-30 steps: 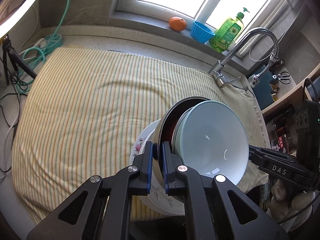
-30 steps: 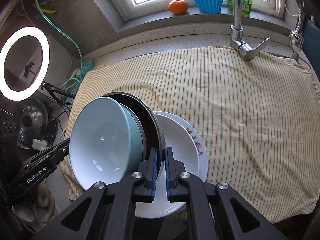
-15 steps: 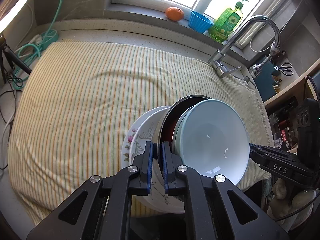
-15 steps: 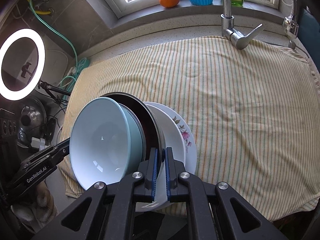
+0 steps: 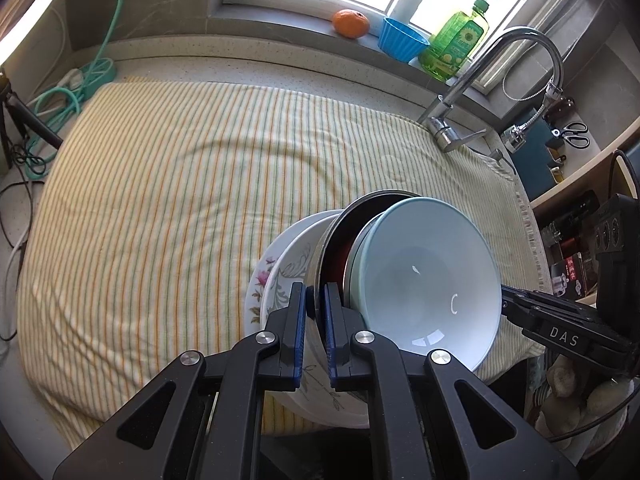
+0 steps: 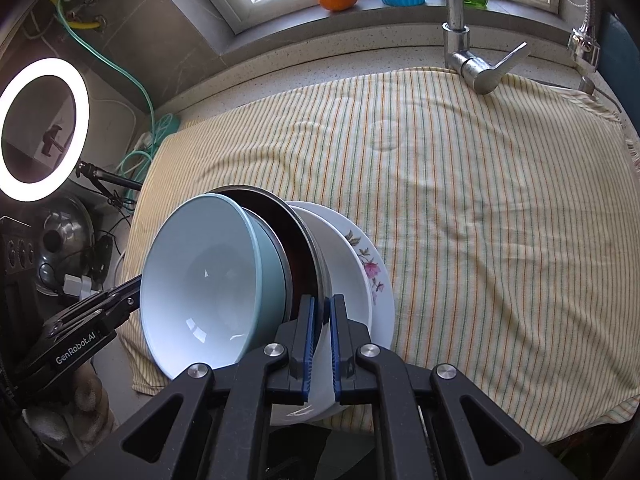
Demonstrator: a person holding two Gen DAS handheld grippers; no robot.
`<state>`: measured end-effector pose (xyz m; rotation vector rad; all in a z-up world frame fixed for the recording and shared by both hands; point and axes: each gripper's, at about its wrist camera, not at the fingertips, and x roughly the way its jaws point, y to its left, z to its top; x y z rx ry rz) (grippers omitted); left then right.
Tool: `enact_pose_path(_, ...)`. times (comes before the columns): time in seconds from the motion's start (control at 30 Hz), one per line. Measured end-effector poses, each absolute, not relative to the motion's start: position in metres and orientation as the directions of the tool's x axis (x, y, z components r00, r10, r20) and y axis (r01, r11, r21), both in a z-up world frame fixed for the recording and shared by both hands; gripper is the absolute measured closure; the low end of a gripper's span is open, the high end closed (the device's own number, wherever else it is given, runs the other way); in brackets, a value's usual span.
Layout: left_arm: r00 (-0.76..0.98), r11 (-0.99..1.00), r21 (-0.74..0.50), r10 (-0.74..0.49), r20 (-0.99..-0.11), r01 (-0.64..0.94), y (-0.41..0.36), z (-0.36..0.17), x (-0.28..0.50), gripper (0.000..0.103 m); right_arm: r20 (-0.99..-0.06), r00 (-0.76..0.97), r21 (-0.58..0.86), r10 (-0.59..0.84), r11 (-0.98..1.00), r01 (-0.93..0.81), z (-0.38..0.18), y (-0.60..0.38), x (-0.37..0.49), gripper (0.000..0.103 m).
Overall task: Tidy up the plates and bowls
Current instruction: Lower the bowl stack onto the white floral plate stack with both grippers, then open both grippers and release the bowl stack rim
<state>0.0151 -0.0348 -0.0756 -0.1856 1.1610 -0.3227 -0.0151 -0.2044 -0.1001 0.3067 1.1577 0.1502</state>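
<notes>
Blue-padded jaws of the left hand-held gripper (image 5: 316, 334) were clamped on the rim of a steel bowl (image 5: 326, 252); the right hand-held gripper (image 6: 320, 344) was clamped on the opposite rim of the same bowl. A pale blue bowl (image 5: 424, 284) sat nested inside the steel one. Both were tilted steeply, with their openings turned toward the near tabletop edge. Directly beneath lay a white bowl (image 6: 344, 248) on a floral plate (image 6: 376, 272), at the near edge of the striped cloth (image 5: 160, 184). Judged from this, lowering calls for levelling both hands together. Beyond the stack the cloth lay bare as far as the faucet (image 6: 476, 64) and windowsill (image 5: 280, 32).
</notes>
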Motion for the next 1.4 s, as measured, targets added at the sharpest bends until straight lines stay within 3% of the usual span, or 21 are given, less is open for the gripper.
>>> enact_pose_path(0.93, 0.398, 0.944, -0.280, -0.327, -0.857, 0.172, -0.030, -0.067, 0.014, 0.095, -0.869, 0.439, 0.267, 0.228, 0.963, 0.028, -0.090, -0.200, -0.017, 0.093)
enact_pose_path(1.2, 0.431, 0.958, -0.230, -0.283, -0.857, 0.172, -0.023, -0.060, 0.007, 0.095, -0.862, 0.486, 0.189, 0.147, 0.981, 0.038, -0.079, -0.198, -0.028, 0.087)
enact_pose_path(1.4, 0.455, 0.961, -0.198, -0.266, -0.850, 0.193, -0.027, -0.052, -0.004, 0.092, -0.845, 0.530, 0.089, 0.063, 0.996, 0.024, -0.068, -0.186, -0.040, 0.077)
